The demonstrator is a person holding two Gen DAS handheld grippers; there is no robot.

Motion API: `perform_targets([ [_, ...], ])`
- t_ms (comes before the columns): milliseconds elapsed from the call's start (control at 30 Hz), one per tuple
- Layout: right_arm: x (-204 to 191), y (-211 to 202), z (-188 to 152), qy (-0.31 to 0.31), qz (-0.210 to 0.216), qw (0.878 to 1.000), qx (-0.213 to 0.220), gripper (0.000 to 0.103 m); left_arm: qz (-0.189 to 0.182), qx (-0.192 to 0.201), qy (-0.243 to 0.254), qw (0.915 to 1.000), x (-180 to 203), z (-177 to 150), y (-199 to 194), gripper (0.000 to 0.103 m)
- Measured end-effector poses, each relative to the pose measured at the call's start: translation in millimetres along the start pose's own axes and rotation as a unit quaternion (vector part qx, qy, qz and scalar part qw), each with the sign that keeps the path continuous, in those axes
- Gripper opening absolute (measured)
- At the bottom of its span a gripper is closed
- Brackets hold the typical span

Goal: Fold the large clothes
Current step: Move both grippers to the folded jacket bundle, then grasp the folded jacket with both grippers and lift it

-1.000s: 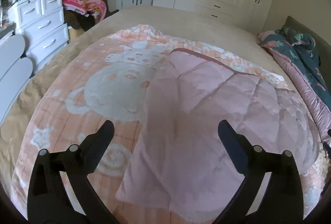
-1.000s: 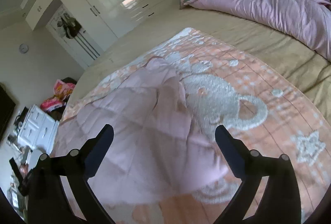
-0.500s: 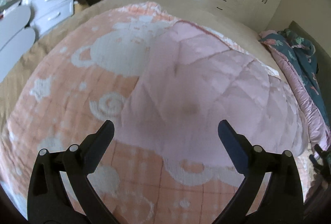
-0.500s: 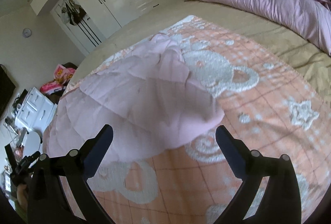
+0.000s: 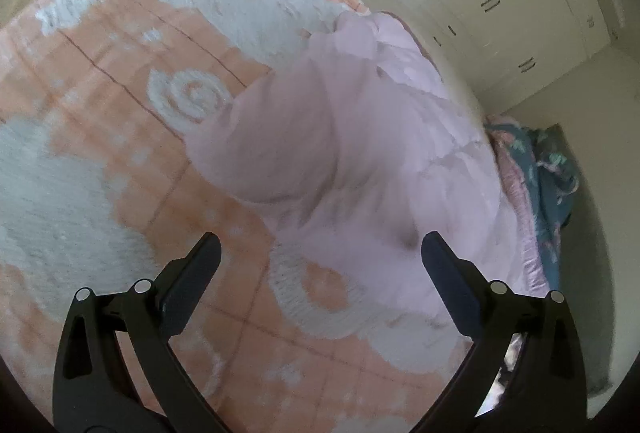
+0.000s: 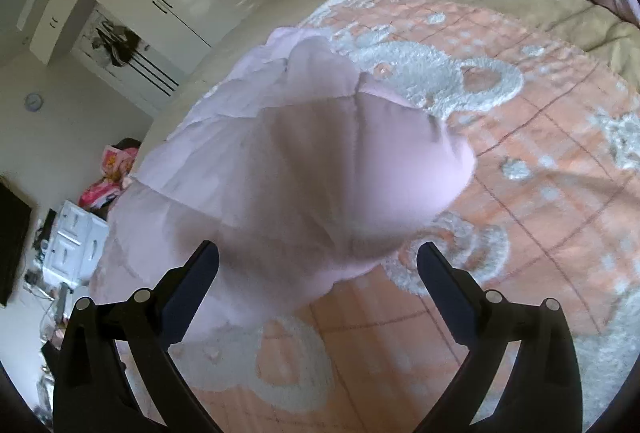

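Garment: a pink quilted coat [image 5: 360, 137] lies bunched on the peach blanket [image 5: 100, 81] over the bed.
Done: it appears partly folded over itself.
Left: flattening and further folds, judging by the lumps.
Left gripper [image 5: 320, 253]: wide apart, holding nothing.
Right gripper [image 6: 318, 257]: wide apart, holding nothing, above the coat's near edge.

Nothing readable in either view, honestly. The peach fleece blanket [image 5: 120, 161] only has white bear and swirl pictures on it, no lettering. The round wall clock [image 6: 33, 101] far left in the right wrist view is too small to make out any numbers.
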State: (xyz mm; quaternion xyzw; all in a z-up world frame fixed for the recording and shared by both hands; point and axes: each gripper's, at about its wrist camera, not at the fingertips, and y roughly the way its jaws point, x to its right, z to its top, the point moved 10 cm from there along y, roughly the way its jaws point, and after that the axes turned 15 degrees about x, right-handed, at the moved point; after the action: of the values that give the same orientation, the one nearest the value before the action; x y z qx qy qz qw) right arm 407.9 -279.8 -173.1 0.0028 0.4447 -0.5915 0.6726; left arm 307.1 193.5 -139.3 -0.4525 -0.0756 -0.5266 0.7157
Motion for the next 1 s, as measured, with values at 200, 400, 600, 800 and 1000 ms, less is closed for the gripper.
perform_targets([
  [200, -5.5, 24.7, -3.3, 0.002, 0.001, 1.000, 0.002, 0.099, -0.009, 0.001, -0.060, 0.9982, -1.8, 1.0, 30.2, 0.095],
  [400, -4.7, 47.9, -1.3, 0.017, 0.017, 1.000, 0.003, 0.099, -0.004, 0.011, -0.077, 0.9969, 3.4, 9.8, 55.1, 0.095],
  [600, -4.5, 64.3, 4.1, 0.037, 0.024, 0.999, 0.016, 0.099, 0.002, 0.028, -0.081, 0.9964, 9.1, 16.4, 72.4, 0.095],
  [800, -11.5, 72.2, 7.6, 0.023, 0.025, 0.999, 0.005, 0.098, -0.005, 0.045, -0.058, 0.9973, 20.0, 25.5, 71.6, 0.072],
  [1000, -36.4, 62.2, 17.4, -0.045, 0.038, 0.998, 0.020, 0.055, -0.032, 0.051, 0.028, 0.9978, 52.2, 40.1, 60.0, 0.033],
])
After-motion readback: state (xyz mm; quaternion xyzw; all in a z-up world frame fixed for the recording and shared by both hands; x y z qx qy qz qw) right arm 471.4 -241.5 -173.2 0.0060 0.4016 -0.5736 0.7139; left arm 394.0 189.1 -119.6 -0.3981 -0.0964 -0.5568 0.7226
